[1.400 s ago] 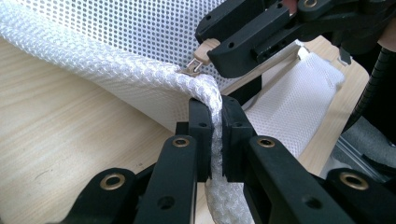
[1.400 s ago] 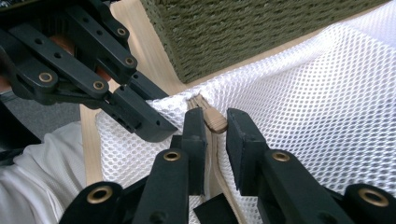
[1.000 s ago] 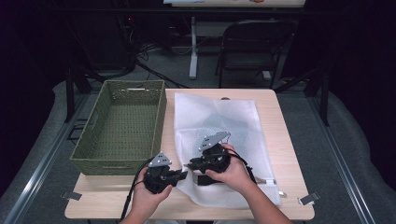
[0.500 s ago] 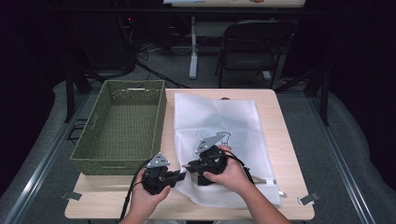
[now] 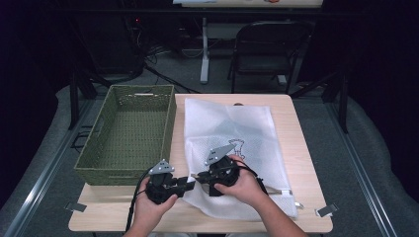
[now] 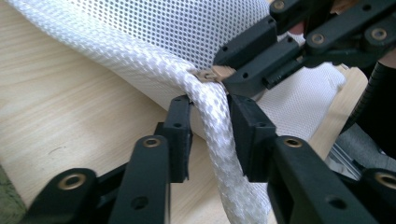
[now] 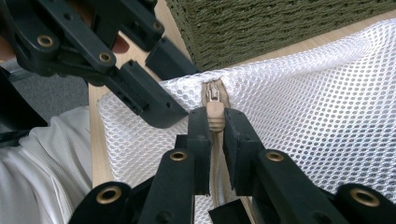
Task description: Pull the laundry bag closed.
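Note:
A white mesh bag (image 5: 232,131) lies flat on the wooden table (image 5: 292,129). Both grippers meet at its front left corner. My left gripper (image 5: 186,182) (image 6: 208,109) is shut on the bag's thick woven edge (image 6: 159,70), one jaw on each side. My right gripper (image 5: 196,176) (image 7: 215,116) is shut on the tan zipper pull (image 7: 215,122) (image 6: 206,74), just below the slider (image 7: 213,95). In the right gripper view the left gripper (image 7: 184,91) comes in from the upper left, against the mesh. The two grippers' tips are almost touching.
A green woven basket (image 5: 129,131) stands on the table's left side, right beside the bag. A small label (image 5: 287,192) sticks out at the bag's front right. A folding chair (image 5: 269,49) and cables sit beyond the far edge.
Both hands have stayed at the bag's front left corner. The right gripper has shifted slightly left, closer to the left one.

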A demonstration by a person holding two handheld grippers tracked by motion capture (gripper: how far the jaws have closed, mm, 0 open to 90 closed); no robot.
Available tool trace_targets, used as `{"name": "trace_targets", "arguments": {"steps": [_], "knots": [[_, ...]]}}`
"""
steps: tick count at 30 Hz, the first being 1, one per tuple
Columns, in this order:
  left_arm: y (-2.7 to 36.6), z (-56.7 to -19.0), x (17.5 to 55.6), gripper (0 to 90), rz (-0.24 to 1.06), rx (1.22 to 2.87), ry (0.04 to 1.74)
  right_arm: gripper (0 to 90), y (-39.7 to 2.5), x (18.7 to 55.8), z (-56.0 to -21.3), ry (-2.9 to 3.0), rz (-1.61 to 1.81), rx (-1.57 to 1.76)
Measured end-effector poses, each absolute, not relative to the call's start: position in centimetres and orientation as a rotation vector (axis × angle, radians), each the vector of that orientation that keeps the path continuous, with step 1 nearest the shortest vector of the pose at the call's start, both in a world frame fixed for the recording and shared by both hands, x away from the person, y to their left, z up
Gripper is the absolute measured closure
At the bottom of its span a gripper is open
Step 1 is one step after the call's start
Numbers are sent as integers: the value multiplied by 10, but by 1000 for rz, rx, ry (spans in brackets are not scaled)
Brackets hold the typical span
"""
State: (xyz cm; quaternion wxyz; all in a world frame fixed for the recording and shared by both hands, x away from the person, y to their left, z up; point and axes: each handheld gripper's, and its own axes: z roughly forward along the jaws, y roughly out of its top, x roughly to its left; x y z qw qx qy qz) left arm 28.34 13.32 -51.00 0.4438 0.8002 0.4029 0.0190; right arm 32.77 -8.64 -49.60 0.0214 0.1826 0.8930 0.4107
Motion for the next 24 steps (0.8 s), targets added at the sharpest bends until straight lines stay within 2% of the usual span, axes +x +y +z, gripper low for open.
{"name": "trace_targets", "arguments": {"steps": [5,9,15,24], "knots": [[133,-511,285,670,45,1992,1005,816,-85,326,-496,2773,1271,556],[132,-510,285,762,58,2006,998,816,-84,326,-496,2768,1271,544],[134,-506,285,832,62,1980,1003,817,-85,325,-494,2757,1281,534],[133,-492,286,847,86,1960,976,818,-89,324,-480,2713,1310,520]]}}
